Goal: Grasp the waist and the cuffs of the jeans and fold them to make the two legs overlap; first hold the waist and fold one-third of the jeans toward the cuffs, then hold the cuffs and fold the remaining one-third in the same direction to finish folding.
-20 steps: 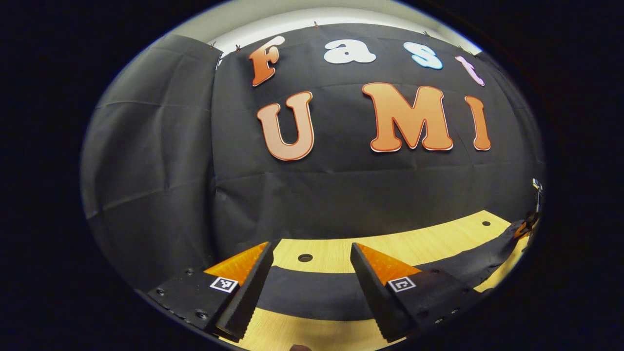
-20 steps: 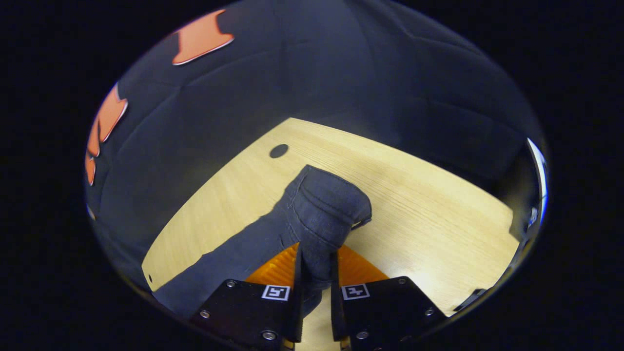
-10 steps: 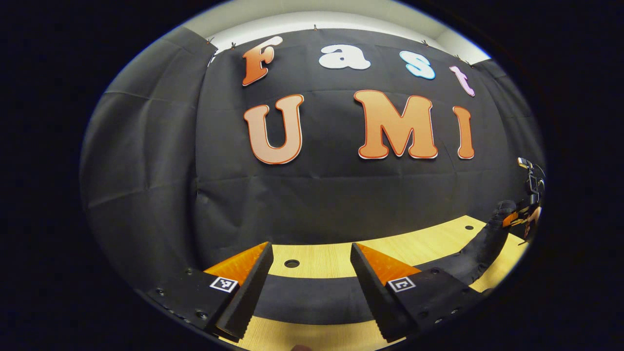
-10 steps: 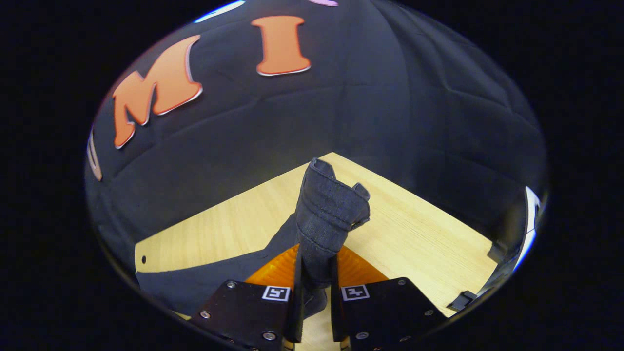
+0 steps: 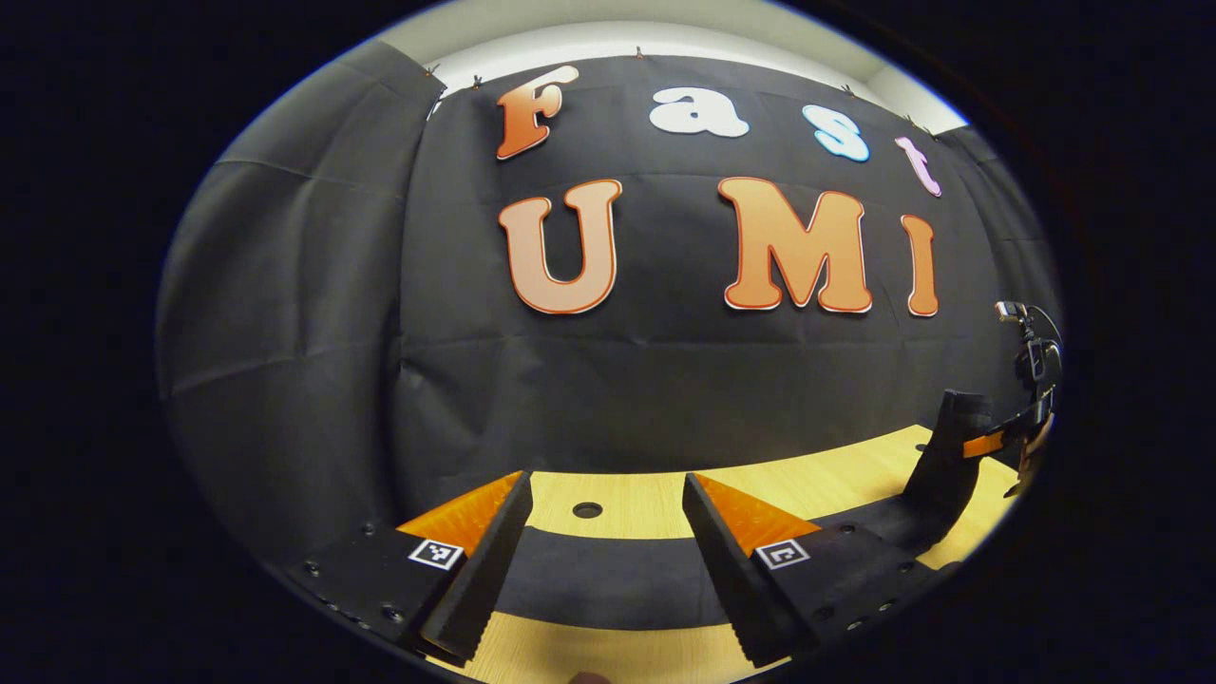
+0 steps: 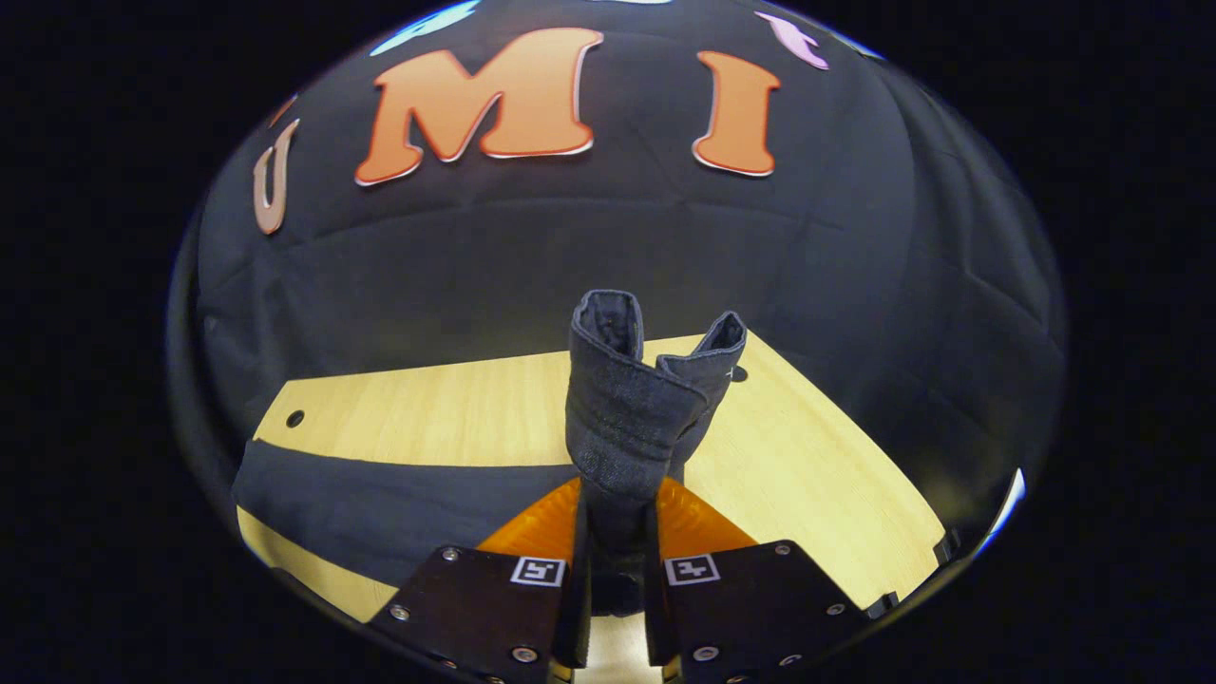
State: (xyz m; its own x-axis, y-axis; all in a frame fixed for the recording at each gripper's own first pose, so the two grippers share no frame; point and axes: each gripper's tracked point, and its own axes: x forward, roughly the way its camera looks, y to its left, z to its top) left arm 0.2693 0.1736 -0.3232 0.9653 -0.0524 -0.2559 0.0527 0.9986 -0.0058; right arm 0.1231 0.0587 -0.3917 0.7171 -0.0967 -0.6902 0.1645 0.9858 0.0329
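- Left gripper view: dark, soft denim jeans (image 5: 608, 579) lie as a flat band across the pale wood-grain table (image 5: 646, 499), which has small round holes.
- The left gripper (image 5: 600, 570) hangs over that band with its fingers spread wide, holding nothing.
- At far right the jeans' end rises off the table, held up by the other gripper (image 5: 988, 443).
- Right gripper view: the right gripper (image 6: 617, 570) is clamped tight on the stitched, bunched cuffs (image 6: 632, 399), which stand upright above the table (image 6: 807, 465); the rest of the jeans trails away to the left.

Black screwed claw (image 6: 617, 589) bases, square markers
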